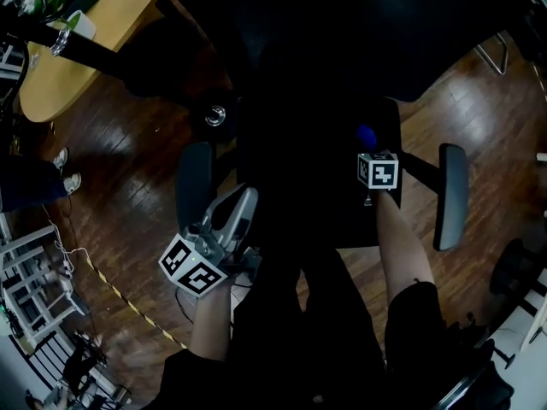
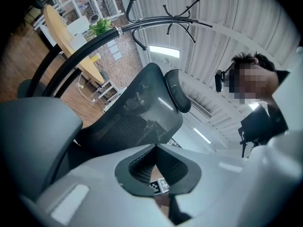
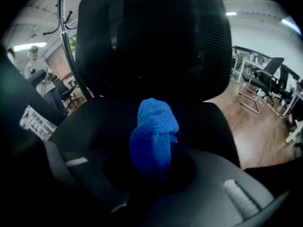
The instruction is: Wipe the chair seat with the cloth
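Observation:
The black office chair seat lies below me, very dark in the head view. My right gripper hovers over the seat's right part, shut on a bunched blue cloth. In the right gripper view the blue cloth sticks up out of the right gripper, with the seat and the mesh backrest beyond it. My left gripper is by the left armrest, off the seat's left edge. Seen from its own camera, the left gripper is shut and empty, pointing up at the backrest.
The right armrest flanks the seat. A wooden table stands at the far left, on a wood floor crossed by striped tape. A coat stand rises beside the chair. More chairs stand at the right.

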The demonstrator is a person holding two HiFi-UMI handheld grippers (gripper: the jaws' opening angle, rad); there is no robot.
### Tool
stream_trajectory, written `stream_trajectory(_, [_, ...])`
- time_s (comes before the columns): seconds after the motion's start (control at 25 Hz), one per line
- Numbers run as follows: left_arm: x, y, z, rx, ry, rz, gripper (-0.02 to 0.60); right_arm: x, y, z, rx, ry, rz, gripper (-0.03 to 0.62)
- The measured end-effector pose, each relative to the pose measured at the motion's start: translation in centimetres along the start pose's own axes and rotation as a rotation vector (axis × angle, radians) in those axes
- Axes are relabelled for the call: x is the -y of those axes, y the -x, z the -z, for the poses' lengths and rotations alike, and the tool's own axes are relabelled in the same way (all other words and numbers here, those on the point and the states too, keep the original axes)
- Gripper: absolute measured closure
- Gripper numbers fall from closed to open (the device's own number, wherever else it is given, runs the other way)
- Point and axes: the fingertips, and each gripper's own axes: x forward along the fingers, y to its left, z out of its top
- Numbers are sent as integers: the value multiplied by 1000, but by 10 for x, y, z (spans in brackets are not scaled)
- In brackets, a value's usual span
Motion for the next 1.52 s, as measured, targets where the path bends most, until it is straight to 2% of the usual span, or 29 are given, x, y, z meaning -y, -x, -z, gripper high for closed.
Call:
stream_trajectory(0.08, [1,-1,2,-4,-1,-7,584,30,17,4,-8,-7,53,554])
stream_trajectory(0.2, [1,0,3,-8,-7,-13,584,54,29,9,2,-29,80,554])
stream_trajectory(0.56, [3,-1,4,-4,-15,-7,584,54,36,4,22,-43,109,554])
stream_trajectory(0.72, [0,8,-3,20,-12,-18,584,4,18,-9,46,-12,24,554])
stream_trajectory(0.96, [1,18,-15,58,-19,-18,584,-151,-10,-31,35,48,-248,554])
stream_trajectory(1.16, [4,24,-20,79,-23,-19,584,-260,-8,-26,19,80,-422,554])
stream_trajectory(1.32, [2,28,-18,84,-21,-23,584,-298,-8,0,-34,84,-479,554])
stream_trajectory(1.4, [2,30,-16,85,-22,-28,584,-296,-12,17,-50,87,-481,554])
stream_trajectory(1.52, [3,32,-13,81,-24,-34,584,-277,-13,25,-19,83,-448,554])
